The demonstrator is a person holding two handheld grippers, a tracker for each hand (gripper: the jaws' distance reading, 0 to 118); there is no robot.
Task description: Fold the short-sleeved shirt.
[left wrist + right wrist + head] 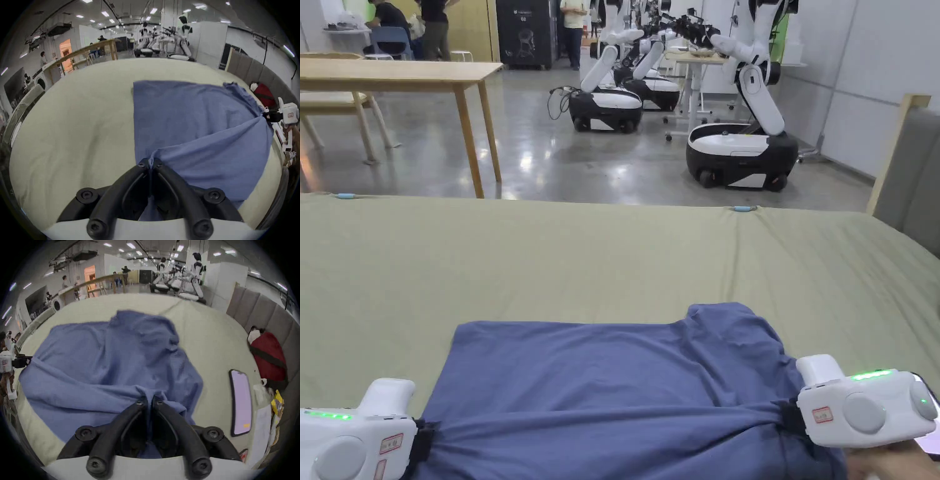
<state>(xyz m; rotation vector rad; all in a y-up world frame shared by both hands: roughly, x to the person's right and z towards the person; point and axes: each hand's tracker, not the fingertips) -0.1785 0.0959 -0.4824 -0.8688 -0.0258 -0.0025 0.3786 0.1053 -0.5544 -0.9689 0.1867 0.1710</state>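
Blue shirt is sagging softly between your tongs — left tongs and right tongs are each pinching its near edge, light and limp.

In the head view the shirt's near part runs off the bottom edge, and both tongs, left and right, are cut by the frame. The pinched cloth is hidden between each pair of jaws. The bed carries on past the left and right edges. In the right gripper view the shirt's far sleeve is blurred.
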